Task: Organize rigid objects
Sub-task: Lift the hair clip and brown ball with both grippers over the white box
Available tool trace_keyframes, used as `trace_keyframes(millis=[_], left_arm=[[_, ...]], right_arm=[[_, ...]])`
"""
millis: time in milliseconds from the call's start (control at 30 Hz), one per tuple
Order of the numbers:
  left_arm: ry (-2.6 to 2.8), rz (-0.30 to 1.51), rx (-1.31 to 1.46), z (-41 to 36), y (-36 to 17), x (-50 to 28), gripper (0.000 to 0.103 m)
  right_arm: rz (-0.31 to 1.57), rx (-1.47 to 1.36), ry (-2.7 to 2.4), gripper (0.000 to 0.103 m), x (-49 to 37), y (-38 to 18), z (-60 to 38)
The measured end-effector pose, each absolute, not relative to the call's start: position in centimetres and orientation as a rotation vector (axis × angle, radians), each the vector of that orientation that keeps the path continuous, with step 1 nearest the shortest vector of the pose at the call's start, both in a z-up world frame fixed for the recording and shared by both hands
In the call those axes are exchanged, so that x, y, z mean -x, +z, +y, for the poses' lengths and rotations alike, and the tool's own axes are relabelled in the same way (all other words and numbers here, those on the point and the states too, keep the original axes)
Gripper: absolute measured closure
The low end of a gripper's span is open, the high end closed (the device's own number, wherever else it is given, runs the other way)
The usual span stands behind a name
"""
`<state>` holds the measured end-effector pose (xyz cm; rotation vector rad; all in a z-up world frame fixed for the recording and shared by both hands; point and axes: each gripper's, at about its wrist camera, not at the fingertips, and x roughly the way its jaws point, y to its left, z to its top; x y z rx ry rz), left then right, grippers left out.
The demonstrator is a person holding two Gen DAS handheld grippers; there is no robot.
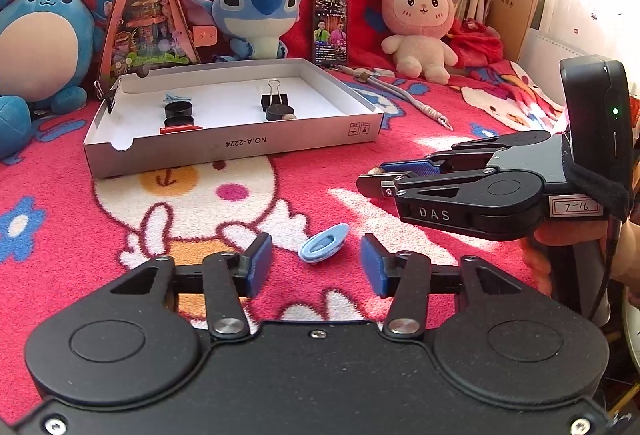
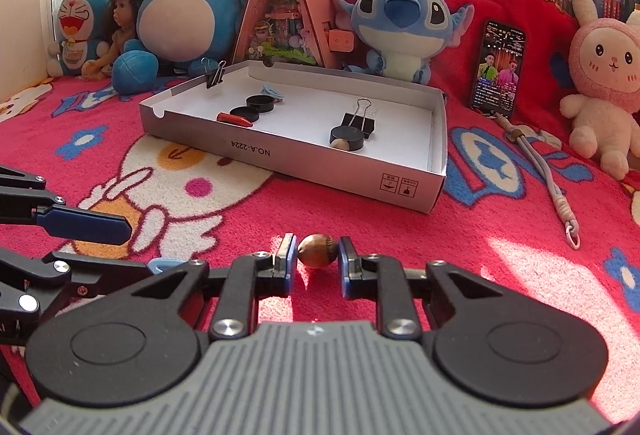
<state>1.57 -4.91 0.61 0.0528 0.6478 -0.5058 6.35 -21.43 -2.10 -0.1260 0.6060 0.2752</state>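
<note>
"DAS" gripper (image 1: pixel 374 181), "NO.A-2224" box (image 1: pixel 240 143)

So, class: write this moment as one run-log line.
left gripper: jaws open, blue clip on blanket between them | right gripper: jaws shut on brown bead | box: partly filled

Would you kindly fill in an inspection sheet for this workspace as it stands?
Surface: red cartoon blanket, sunlit patches.
Job's things: white box holds black caps, binder clips, a red piece; brown bead and blue clip lie outside it.
Clutter: plush toys, a doll, a phone propped upright, triangular display case.
Grippers: left gripper open, blue clip ahead of its jaws; right gripper shut on the bead.
Cables: grey cord on the blanket.
Surroundings: bookshelves, red basket, window.
</note>
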Motion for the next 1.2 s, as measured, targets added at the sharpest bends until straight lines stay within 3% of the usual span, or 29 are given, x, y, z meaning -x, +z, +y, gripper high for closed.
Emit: trace_keyframes(millis=[67,267,400,467,533,567,1200], left_arm=[[-0.491,0.628,-0.045,-5.6,0.3,-1.5,0.037],[-0.431,0.667,0.076,-6.9,-0.4,-2.2,0.037],[-0.406,0.671,0.181,-7.2,-0.8,-2.3,0.031],[-0.379,0.674,0.171,-7.5,-0.9,-2.6,0.036],[-0.350,0.678,0.143,-7.9,-1.1,-2.8,0.054],[-0.337,0.681,0.128,-8.1,-1.3,-3.0,0.070],[-0.292,0.607,0.043,-5.8,2.3,-6.2,0.072]], right_arm=[[0.604,0.116,0.260,0.077,-6.1,-2.1,-21.9],[0.597,0.085,0.200,0.077,-5.7,-1.8,-23.5],[0.589,0.072,0.163,0.076,-5.5,-1.7,-24.4],[0.585,0.057,0.148,0.076,-5.4,-1.7,-24.8],[0.586,0.050,0.140,0.076,-5.4,-1.7,-25.0],[0.585,0.047,0.137,0.076,-5.4,-1.7,-25.1],[0.556,0.013,0.165,0.076,-6.1,-0.5,-24.6]])
